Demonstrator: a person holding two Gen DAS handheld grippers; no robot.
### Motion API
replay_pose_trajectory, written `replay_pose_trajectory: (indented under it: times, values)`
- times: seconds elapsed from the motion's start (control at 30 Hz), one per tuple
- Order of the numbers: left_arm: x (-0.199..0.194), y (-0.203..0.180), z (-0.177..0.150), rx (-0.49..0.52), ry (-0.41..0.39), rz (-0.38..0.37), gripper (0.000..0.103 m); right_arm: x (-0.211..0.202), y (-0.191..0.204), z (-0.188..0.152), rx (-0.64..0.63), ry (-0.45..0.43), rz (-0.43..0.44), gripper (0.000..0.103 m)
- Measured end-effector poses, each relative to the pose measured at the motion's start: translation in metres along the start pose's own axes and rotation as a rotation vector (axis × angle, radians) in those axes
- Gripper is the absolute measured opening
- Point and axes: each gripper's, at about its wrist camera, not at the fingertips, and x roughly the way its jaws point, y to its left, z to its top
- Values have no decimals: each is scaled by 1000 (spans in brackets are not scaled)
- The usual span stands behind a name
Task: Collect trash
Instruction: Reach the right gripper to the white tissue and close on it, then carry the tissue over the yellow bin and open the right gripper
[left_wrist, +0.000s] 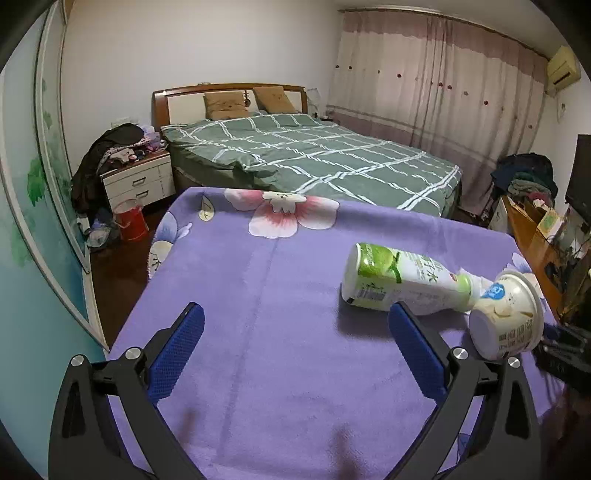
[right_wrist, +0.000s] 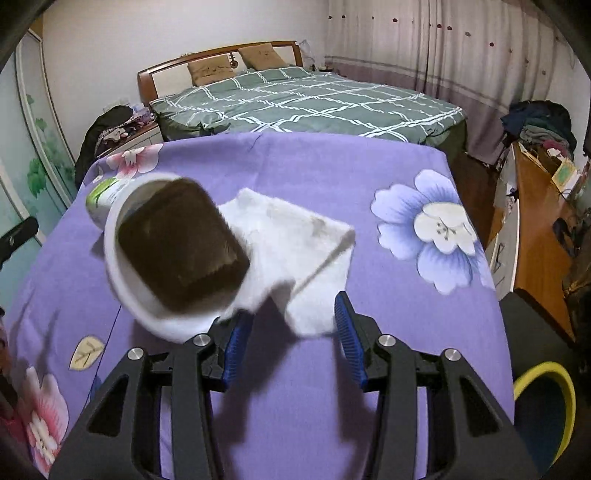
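Left claw (left_wrist: 295, 319): matte black plastic arms with triangular cut-outs, round silver screw heads at the pivots, blue textured pads on the fingers (left_wrist: 177, 354). Right claw (right_wrist: 291, 321): same build, black linkage, silver screws, ribbed blue pads (right_wrist: 349, 328). No sleeves or cables visible.

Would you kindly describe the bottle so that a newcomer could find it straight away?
Find the purple floral cloth in front of the green bed. Toward its right side, the bottle lies on its side beside a white cup. It alone has a green and white label, with its neck pointing at the cup.
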Motion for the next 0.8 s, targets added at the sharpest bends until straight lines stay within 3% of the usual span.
replay_pose_trajectory:
  times: [0.07, 0.13, 0.37, 0.53, 0.8]
  values:
    - [-2, -5, -1, 11, 1, 1, 98, 5, -1, 2, 9, 15, 26, 10]
    - [0, -9, -2, 26, 4, 3, 98, 4, -6, 2, 41, 15, 72, 3]
    - [-3, -16, -5, 40, 5, -4, 98, -15, -28, 0, 128, -45, 106, 2]
    - [-5, -19, -6, 47, 4, -12, 98, -50, -42, 5, 189, -152, 110, 2]
    - [-5, -23, -7, 60, 7, -7, 98, -104, -43, 12, 210, -252, 161, 2]
